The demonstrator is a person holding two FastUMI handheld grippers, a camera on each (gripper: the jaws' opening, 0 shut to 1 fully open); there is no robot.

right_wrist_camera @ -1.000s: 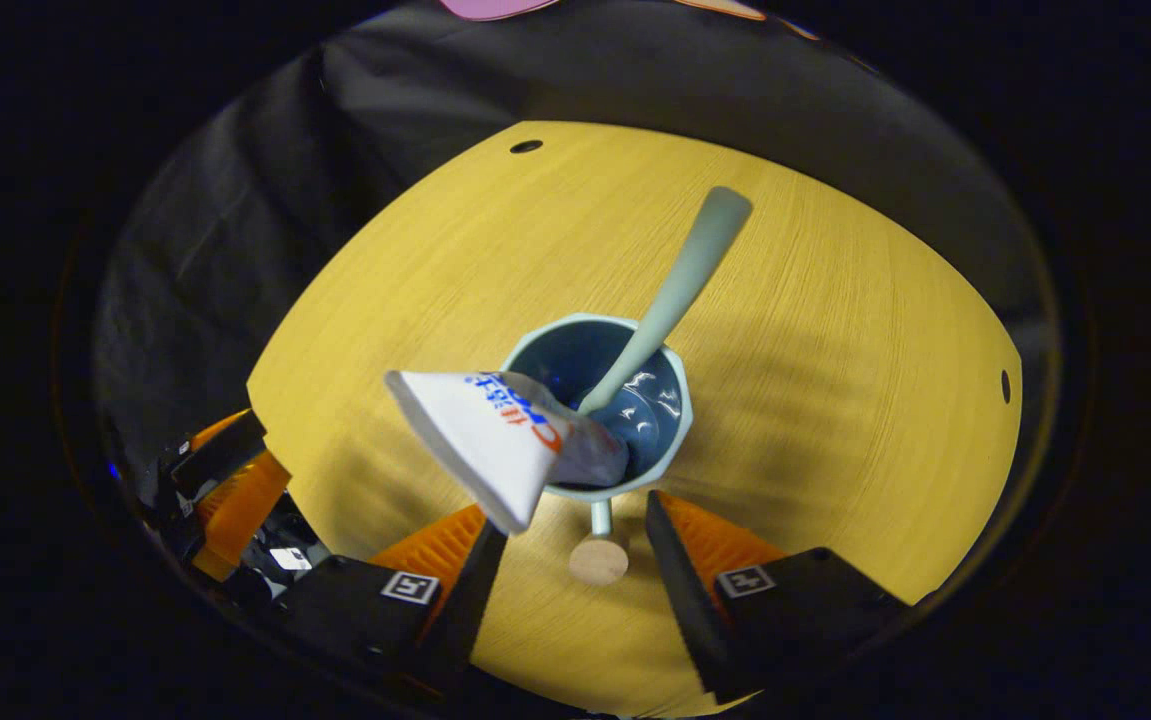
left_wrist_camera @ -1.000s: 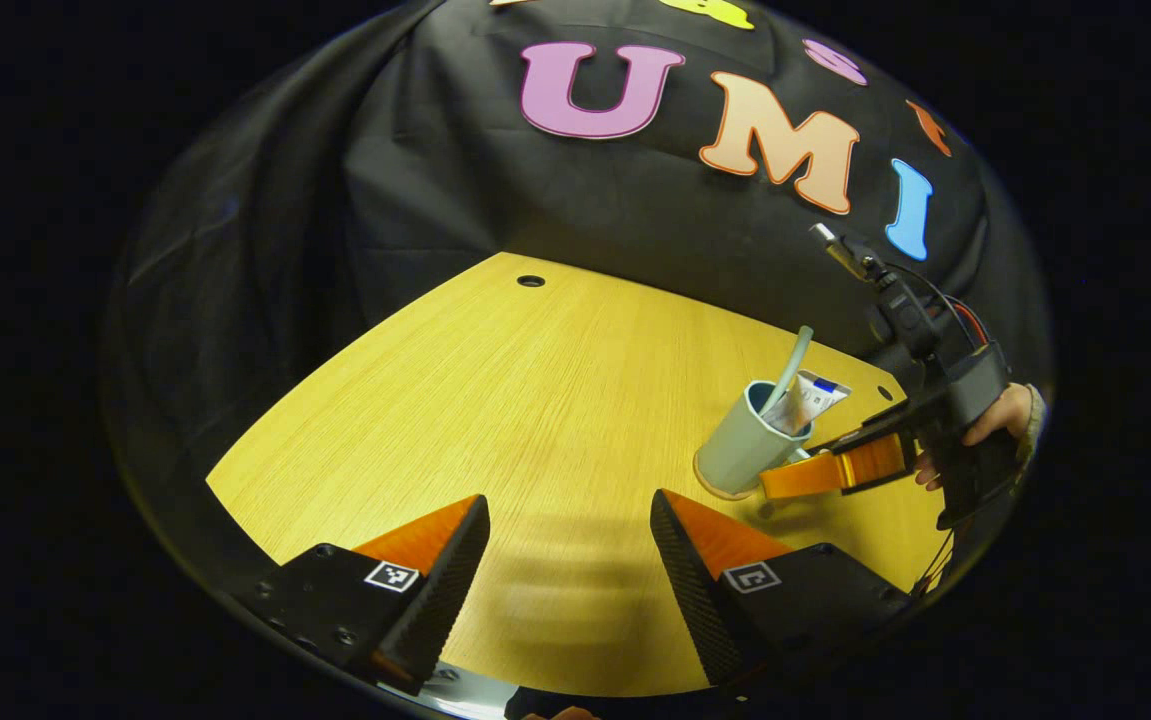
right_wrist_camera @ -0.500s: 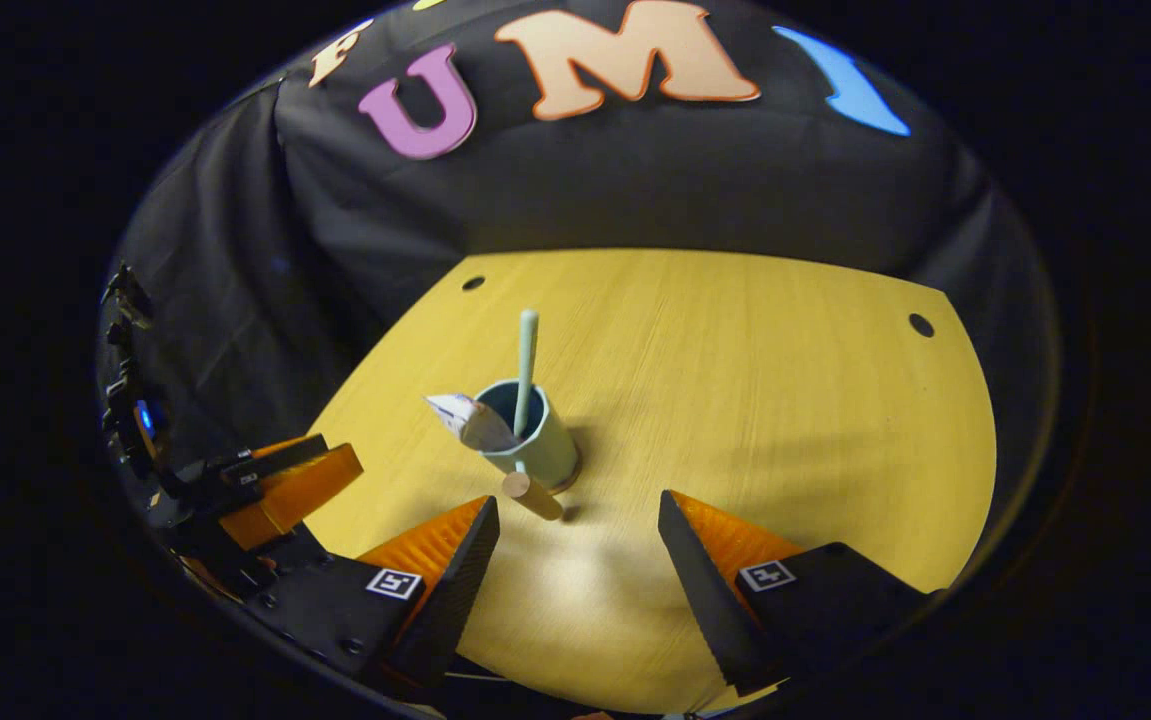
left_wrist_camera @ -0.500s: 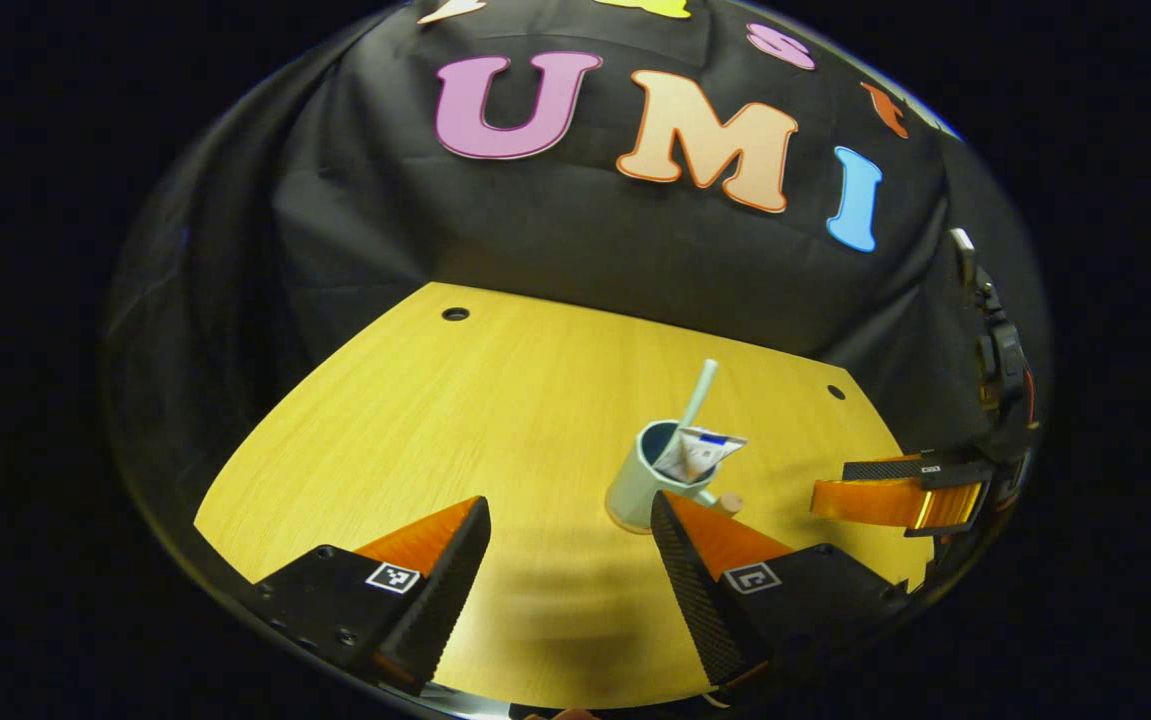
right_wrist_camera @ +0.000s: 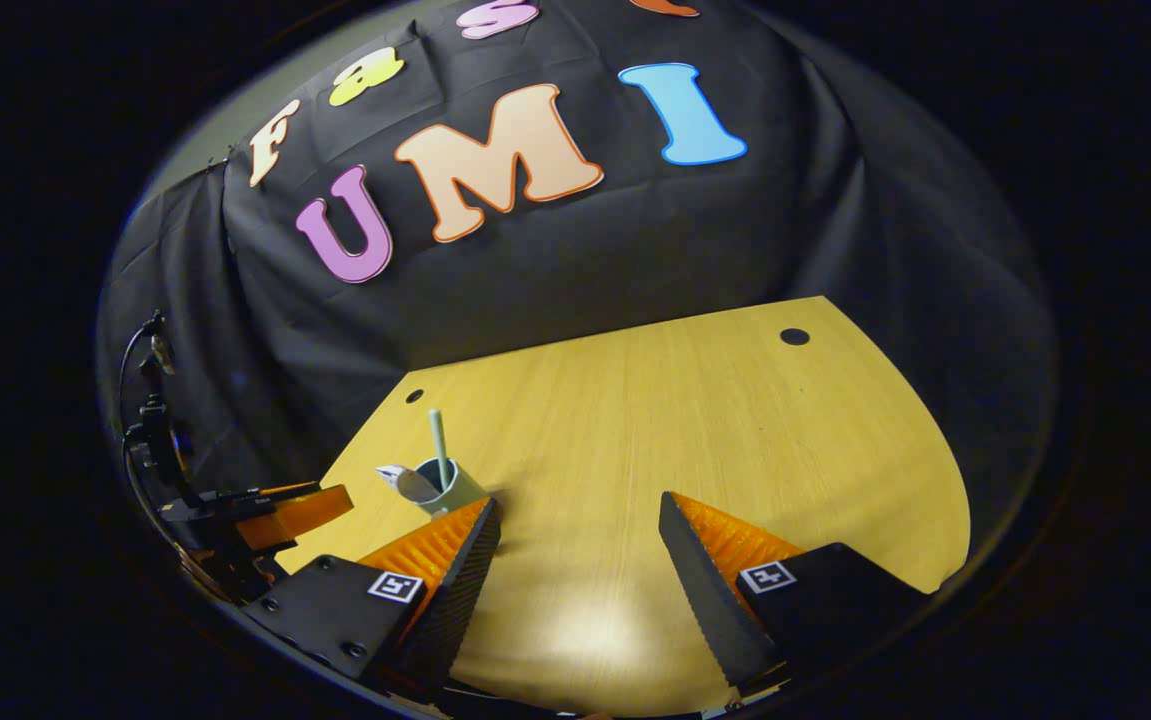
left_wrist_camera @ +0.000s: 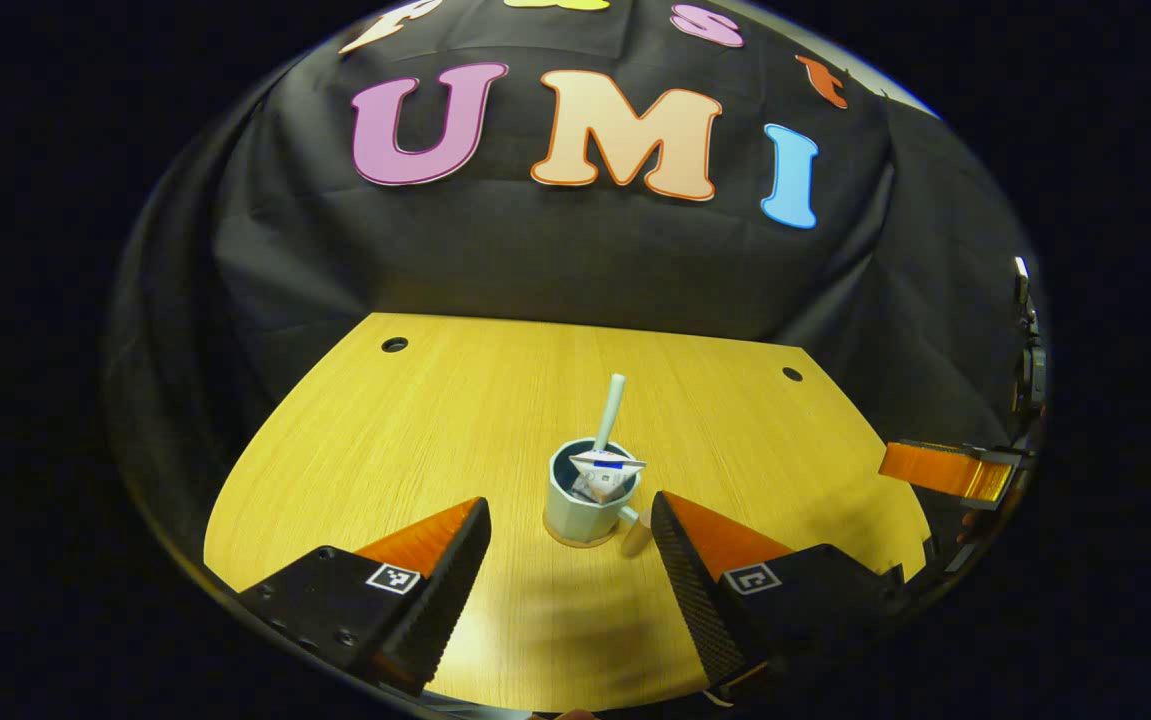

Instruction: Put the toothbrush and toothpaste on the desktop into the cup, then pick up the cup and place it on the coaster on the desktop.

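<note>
Cup standing on coaster mid-desk, toothbrush and toothpaste inside. Left tongs and right tongs both apart, empty. Task apparently complete; nothing left but clearing away.

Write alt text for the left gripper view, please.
A pale cup holding a toothbrush and toothpaste stands on a coaster on a wooden desktop, beyond the open left gripper.

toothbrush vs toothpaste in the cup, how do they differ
The toothbrush is a slim pale-green stick standing nearly upright, well above the rim; the toothpaste is a flat white tube with blue print, sitting low and tilted at the rim. Both rest inside the cup.
</note>
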